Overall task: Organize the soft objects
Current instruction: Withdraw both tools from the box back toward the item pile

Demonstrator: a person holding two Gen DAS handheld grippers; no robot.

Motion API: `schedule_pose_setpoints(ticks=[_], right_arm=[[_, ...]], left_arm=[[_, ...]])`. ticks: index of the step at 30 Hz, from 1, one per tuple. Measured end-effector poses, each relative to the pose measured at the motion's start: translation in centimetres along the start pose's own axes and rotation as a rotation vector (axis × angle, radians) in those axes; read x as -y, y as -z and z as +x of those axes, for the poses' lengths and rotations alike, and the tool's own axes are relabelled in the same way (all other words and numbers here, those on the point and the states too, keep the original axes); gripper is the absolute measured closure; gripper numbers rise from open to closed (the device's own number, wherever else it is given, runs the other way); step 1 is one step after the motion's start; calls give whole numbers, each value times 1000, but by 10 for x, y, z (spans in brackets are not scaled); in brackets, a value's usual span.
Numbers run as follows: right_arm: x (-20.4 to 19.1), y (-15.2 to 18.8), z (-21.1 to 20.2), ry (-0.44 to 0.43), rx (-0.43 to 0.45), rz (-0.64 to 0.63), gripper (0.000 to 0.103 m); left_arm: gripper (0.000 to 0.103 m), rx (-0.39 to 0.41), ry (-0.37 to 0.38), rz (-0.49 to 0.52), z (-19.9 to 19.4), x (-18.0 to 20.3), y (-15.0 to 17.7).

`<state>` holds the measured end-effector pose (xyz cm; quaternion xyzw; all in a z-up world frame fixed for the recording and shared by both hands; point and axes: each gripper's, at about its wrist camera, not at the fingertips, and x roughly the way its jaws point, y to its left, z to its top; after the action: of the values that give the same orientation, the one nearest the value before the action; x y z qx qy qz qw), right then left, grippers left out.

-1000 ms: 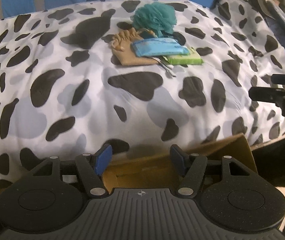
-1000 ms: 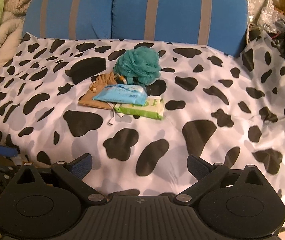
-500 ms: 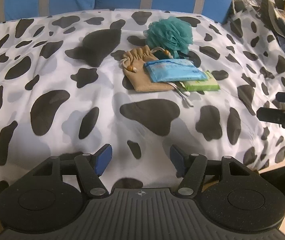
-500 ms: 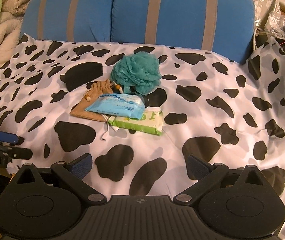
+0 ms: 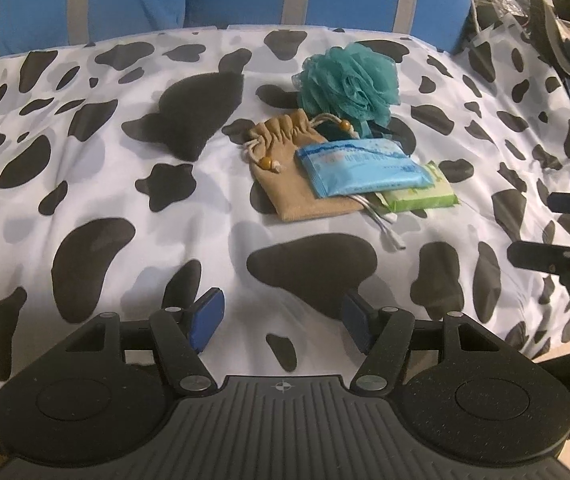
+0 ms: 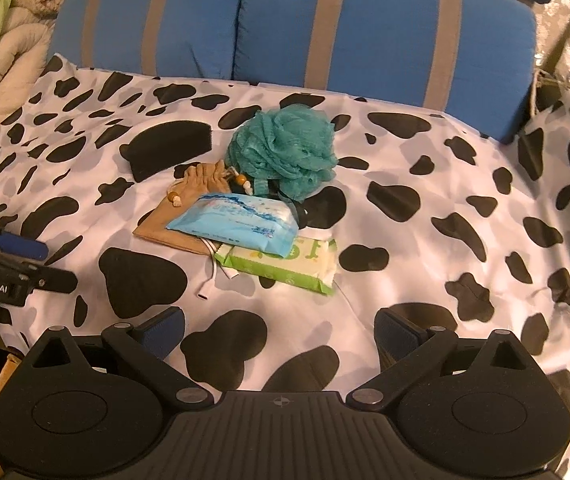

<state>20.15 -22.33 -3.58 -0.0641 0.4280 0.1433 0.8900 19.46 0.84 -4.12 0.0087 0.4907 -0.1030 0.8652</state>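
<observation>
1. Centre of the frame, on the cow-print cover (image 6: pixel 425 240): teal loofah (image 6: pixel 285 152), tan pouch (image 6: pixel 181 216), blue wipes pack (image 6: pixel 237 224), green wipes pack (image 6: pixel 281 264), all overlapping.
2. Left gripper (image 5: pixel 281 320) and right gripper (image 6: pixel 279 330) both have jaws spread, nothing between them.
3. Risk: grabbing the blue pack probably drags the pouch cord along.

Legible marking: you will find one only. In the right wrist view, the left gripper (image 6: pixel 25 258), standing to the left of your right claw, bears white lettering on its black body; the readable part is "enRobot.AI", its beginning cut off by the picture edge.

The blue packet (image 6: pixel 237 222), ahead of the claw, carries print too blurred to read. The green packet (image 6: pixel 285 262) beneath it shows large pale characters that cannot be made out.
</observation>
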Motion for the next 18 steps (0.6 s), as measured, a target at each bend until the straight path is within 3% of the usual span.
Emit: schedule_pose_setpoints(ticks=[10,15,18], right_arm=[[-4,-13,26,-71,-30,-6,4],[-14,-17,42,-112,-54,-36,14],[-22,-19,54,-127,-75,-64,26]], left_arm=[[40,-1,-1,6,9,-5,-13],[40,-12,6,7,9,-7,-14],[40,-17,14,6,8,-8,-14]])
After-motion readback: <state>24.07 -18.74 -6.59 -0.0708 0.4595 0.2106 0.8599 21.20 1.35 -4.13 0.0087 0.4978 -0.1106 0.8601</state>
